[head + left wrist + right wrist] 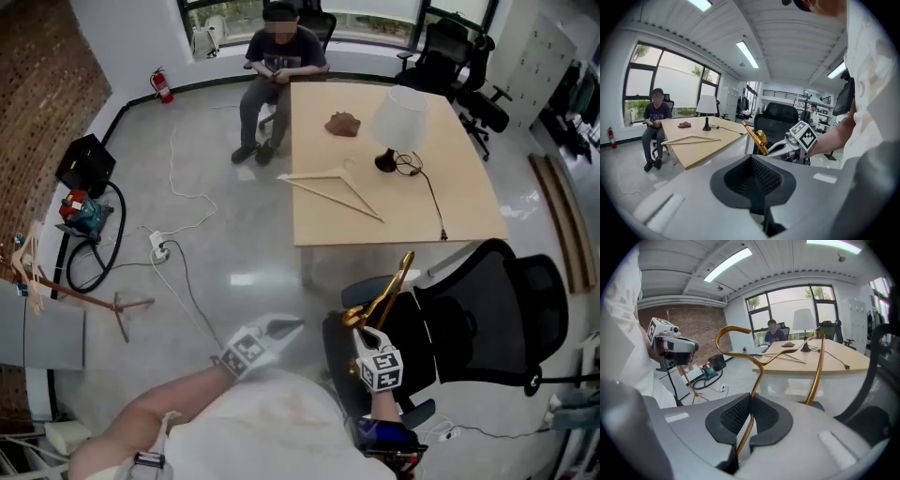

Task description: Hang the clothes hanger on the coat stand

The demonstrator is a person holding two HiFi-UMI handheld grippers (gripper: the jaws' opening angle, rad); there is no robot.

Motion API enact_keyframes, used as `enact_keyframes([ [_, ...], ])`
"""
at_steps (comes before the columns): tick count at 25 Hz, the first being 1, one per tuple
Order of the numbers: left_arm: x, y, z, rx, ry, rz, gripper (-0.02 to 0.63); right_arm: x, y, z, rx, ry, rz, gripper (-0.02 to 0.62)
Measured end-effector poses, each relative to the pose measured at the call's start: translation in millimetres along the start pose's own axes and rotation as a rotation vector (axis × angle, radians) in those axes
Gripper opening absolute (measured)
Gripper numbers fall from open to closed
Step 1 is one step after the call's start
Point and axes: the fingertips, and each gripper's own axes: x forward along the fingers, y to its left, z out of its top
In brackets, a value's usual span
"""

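Note:
My right gripper (367,334) (749,416) is shut on a gold metal hanger (389,291) (761,369), pinching its wire between the pads, with the hook curving up to the left. The same gold hanger (757,139) shows in the left gripper view. My left gripper (285,326) (752,176) is shut with nothing in it, held left of the right one. The wooden coat stand (75,298) is on the floor at the far left. A wooden hanger (333,190) (691,139) lies on the light wood table (469,202).
A black office chair (478,319) stands right by my right gripper. On the table are a white lamp (398,120) with its cord and a brown object (342,124). A person (278,66) sits at the far edge. Cables, a power strip (158,247) and tools (80,211) lie on the floor at left.

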Motion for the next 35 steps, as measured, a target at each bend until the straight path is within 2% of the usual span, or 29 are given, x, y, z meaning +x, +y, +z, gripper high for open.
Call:
enact_keyframes([
  [3, -48.1, 33.2, -3.1, -0.018, -0.047, 0.073, 0.002, 33.8, 44.4, 46.5, -0.026, -0.029, 0.074, 0.025],
  [5, -74.2, 58.3, -3.4, -0.037, -0.086, 0.123, 0.002, 51.8, 58.9, 83.4, -0.033, -0.058, 0.106, 0.025],
  [8, -103.6, 81.7, -9.7, -0.07, -0.125, 0.147, 0.002, 60.1, 66.9, 136.7, -0.027, -0.095, 0.087, 0.025],
  [10, -128.5, 88.1, -13.5, -0.09, -0.146, 0.159, 0.002, 65.8, 80.9, 158.0, -0.018, -0.111, 0.077, 0.025],
  [14, -173.8, 99.3, -20.6, -0.114, -0.186, 0.19, 0.002, 74.9, 123.8, 172.7, -0.012, -0.124, 0.086, 0.025],
  [17, -200.1, 125.9, -14.2, -0.113, -0.226, 0.243, 0.002, 86.9, 158.0, 183.5, -0.025, -0.122, 0.125, 0.025],
  [24, -273.8, 183.0, -32.1, -0.147, -0.237, 0.378, 0.002, 145.5, 255.9, 192.0, -0.061, -0.091, 0.283, 0.025],
  [30, -326.7, 212.4, -44.5, -0.201, -0.275, 0.503, 0.002, 187.8, 316.2, 206.0, -0.085, -0.071, 0.416, 0.025],
  [35, -363.4, 240.5, -74.8, -0.271, -0.268, 0.647, 0.002, 229.2, 360.9, 222.7, -0.126, -0.043, 0.519, 0.025],
])
